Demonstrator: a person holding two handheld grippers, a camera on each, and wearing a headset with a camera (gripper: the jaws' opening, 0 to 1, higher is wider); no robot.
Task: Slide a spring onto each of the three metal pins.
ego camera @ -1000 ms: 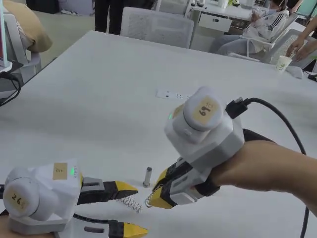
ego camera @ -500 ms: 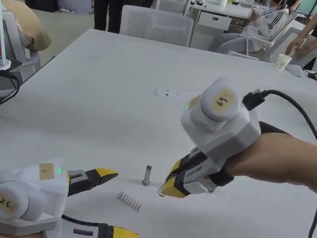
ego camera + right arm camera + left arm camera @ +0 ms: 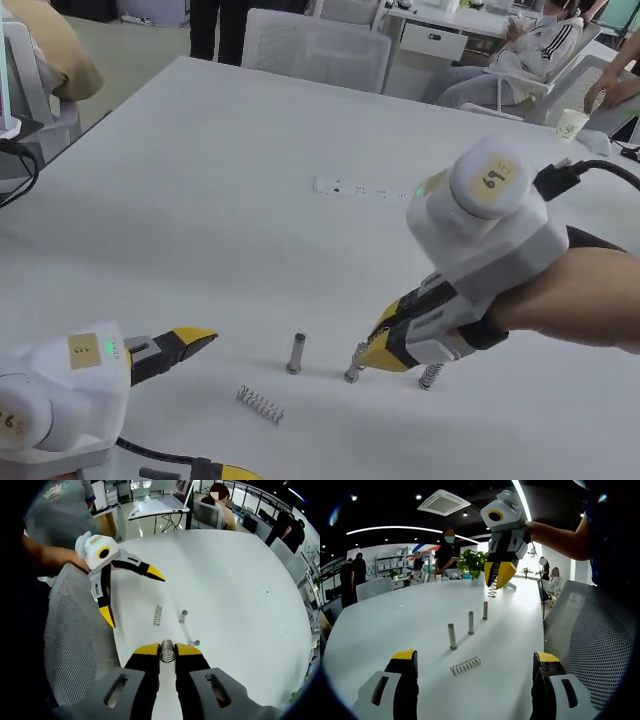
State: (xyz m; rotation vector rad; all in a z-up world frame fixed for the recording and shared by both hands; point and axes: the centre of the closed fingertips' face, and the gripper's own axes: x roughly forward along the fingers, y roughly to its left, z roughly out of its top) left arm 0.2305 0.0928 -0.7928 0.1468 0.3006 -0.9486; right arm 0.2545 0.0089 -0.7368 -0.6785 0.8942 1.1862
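Three metal pins stand in a row on the white table. The left pin (image 3: 297, 353) (image 3: 452, 636) is bare. The middle pin (image 3: 354, 368) (image 3: 470, 623) sits just under my right gripper's tips. The right pin (image 3: 430, 376) (image 3: 485, 610) wears a spring. My right gripper (image 3: 372, 352) (image 3: 167, 647) (image 3: 500, 575) is shut on a spring (image 3: 167, 652) (image 3: 492, 590), which hangs a little above the pins. A loose spring (image 3: 260, 404) (image 3: 465, 665) (image 3: 158, 615) lies flat in front of the left pin. My left gripper (image 3: 212, 403) (image 3: 476, 656) (image 3: 107, 585) is open and holds nothing, just short of that spring.
A white power strip (image 3: 358, 189) lies farther back on the table (image 3: 200, 200). Mesh chairs (image 3: 315, 52) and seated people (image 3: 520, 55) are beyond the far edge. A paper cup (image 3: 570, 126) stands at the back right.
My right gripper has carried its spring right and up, from beside the loose spring to over the middle pin. The spring-clad pin has come into sight. My left gripper has drawn back to the left.
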